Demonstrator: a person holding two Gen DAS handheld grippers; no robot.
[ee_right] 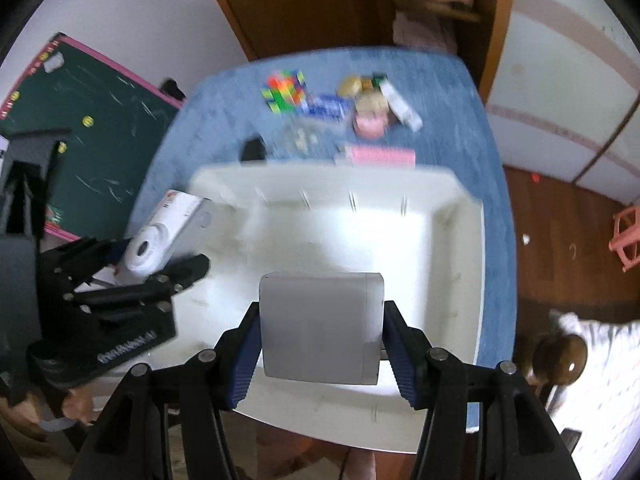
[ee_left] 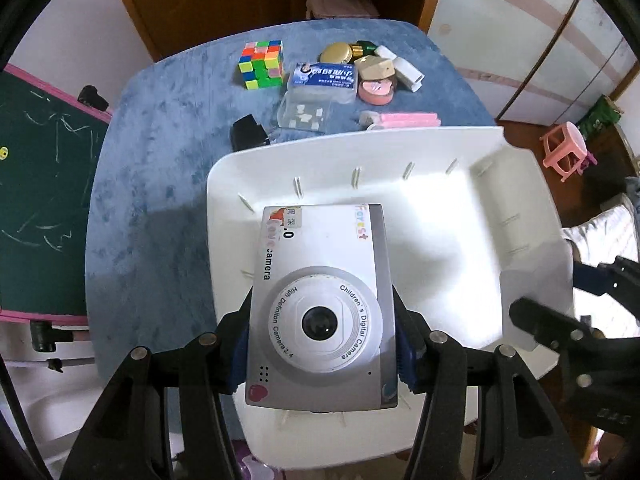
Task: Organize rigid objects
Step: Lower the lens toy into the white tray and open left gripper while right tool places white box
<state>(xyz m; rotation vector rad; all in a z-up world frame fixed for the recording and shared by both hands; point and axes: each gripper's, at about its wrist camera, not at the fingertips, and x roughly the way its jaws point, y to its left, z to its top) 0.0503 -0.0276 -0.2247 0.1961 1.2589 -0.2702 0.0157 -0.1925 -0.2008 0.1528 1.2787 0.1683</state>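
Observation:
My left gripper (ee_left: 322,344) is shut on a silver children's digital camera (ee_left: 320,304), lens facing me, held over the left part of a white bin (ee_left: 460,208). My right gripper (ee_right: 320,344) is shut on a plain grey box (ee_right: 320,328), hanging above the middle of the same white bin (ee_right: 448,248). In the right wrist view the left gripper (ee_right: 160,260) with the camera (ee_right: 160,236) sits at the bin's left rim. In the left wrist view only a dark part of the right gripper shows at the right edge.
Behind the bin on the blue table (ee_left: 160,160) lie a colour cube (ee_left: 262,65), a blue packet (ee_left: 324,76), a clear case (ee_left: 304,114), a pink stick (ee_left: 404,119), small cosmetics (ee_left: 376,80) and a black block (ee_left: 248,132). A green chalkboard (ee_left: 40,184) stands at the left.

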